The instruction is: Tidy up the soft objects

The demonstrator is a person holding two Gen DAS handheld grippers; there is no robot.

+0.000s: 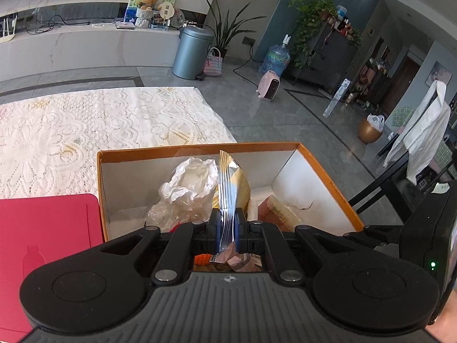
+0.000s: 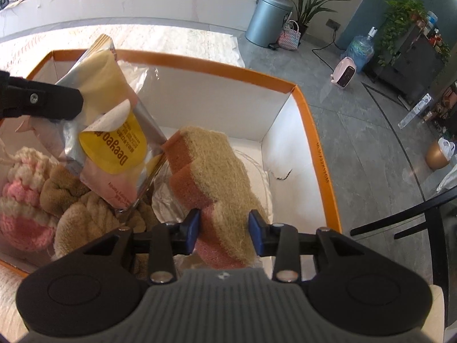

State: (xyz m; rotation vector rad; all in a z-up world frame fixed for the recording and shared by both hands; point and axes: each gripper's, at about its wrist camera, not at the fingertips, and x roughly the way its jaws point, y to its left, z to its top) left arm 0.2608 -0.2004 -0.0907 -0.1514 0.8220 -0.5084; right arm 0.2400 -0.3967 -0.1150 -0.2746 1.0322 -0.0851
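An orange-rimmed cardboard box (image 1: 200, 146) (image 2: 297, 91) holds soft things. My left gripper (image 1: 227, 223) is shut on the edge of a yellow and silver snack pouch (image 1: 230, 188) and holds it upright over the box; the pouch also shows in the right wrist view (image 2: 114, 131), with a left finger (image 2: 42, 101) on it. My right gripper (image 2: 224, 225) is shut on an orange-pink loofah sponge (image 2: 211, 171) inside the box. A pink and cream knitted item (image 2: 20, 200), brown plush pieces (image 2: 82, 214) and crumpled clear plastic (image 1: 188, 183) lie in the box.
A red board (image 1: 48, 228) lies left of the box. A white lace cloth (image 1: 100, 123) covers the table beyond. The floor holds a grey bin (image 1: 191, 53), a pink heater (image 1: 270, 84) and a black chair (image 2: 414, 220) to the right.
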